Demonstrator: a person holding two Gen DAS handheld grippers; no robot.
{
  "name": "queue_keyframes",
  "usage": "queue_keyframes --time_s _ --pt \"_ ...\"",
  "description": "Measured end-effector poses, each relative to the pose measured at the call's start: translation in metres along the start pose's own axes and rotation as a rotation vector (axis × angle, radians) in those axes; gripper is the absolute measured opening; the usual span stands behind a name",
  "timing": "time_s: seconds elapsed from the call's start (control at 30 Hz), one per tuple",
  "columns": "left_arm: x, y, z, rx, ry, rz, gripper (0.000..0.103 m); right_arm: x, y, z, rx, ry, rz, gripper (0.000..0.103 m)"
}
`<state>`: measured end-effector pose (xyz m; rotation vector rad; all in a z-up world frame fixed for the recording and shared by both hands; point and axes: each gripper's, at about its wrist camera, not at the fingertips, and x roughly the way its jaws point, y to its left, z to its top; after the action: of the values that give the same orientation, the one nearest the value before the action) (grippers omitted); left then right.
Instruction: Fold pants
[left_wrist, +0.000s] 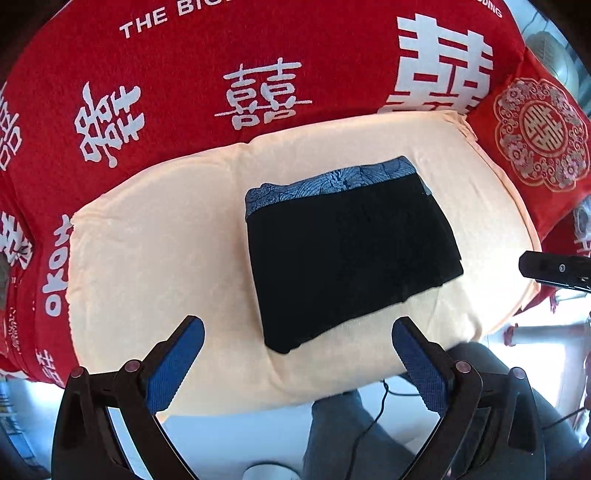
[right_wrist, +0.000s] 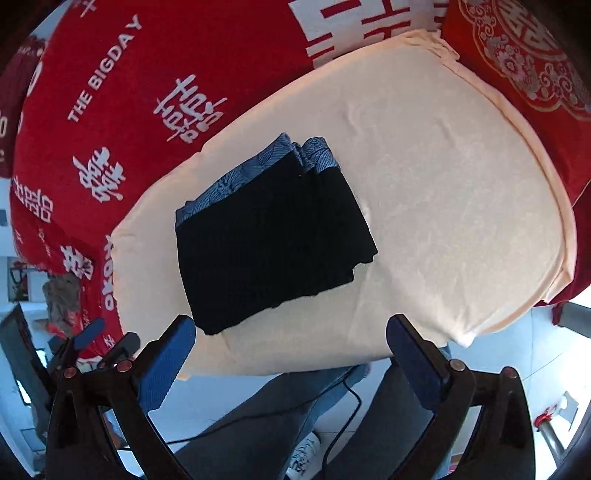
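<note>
The black pants (left_wrist: 351, 254) with a blue patterned waistband lie folded into a compact rectangle on a cream cloth (left_wrist: 155, 229). They also show in the right wrist view (right_wrist: 269, 243). My left gripper (left_wrist: 297, 332) is open and empty, held above the near edge of the cloth, just short of the pants. My right gripper (right_wrist: 291, 332) is open and empty, also near the cloth's front edge. The right gripper's tip shows at the right of the left wrist view (left_wrist: 554, 269). The left gripper shows at the lower left of the right wrist view (right_wrist: 92, 347).
The cream cloth (right_wrist: 443, 184) lies on a red bedspread (left_wrist: 184, 92) with white characters. A red embroidered pillow (left_wrist: 539, 136) is at the right. The person's legs in jeans (right_wrist: 295, 413) and a black cable (right_wrist: 351, 398) are below the bed's edge.
</note>
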<state>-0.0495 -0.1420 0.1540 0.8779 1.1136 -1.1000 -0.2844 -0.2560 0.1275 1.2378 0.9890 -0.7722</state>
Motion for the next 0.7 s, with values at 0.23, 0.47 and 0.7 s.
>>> queue_keyframes --time_s 0.23,0.47,0.7 --pt "-0.013 0.007 0.003 -0.020 0.008 0.022 0.102 -0.019 0.018 0.005 -0.053 -0.022 -0.046 0.103" --pt "-0.011 0.016 0.001 -0.050 0.034 0.033 0.102 -0.027 0.045 0.011 -0.114 0.020 -0.076 0.103" --pt "-0.014 0.018 -0.006 -0.046 0.038 0.009 0.102 -0.019 0.086 -0.002 -0.322 0.046 -0.259 0.103"
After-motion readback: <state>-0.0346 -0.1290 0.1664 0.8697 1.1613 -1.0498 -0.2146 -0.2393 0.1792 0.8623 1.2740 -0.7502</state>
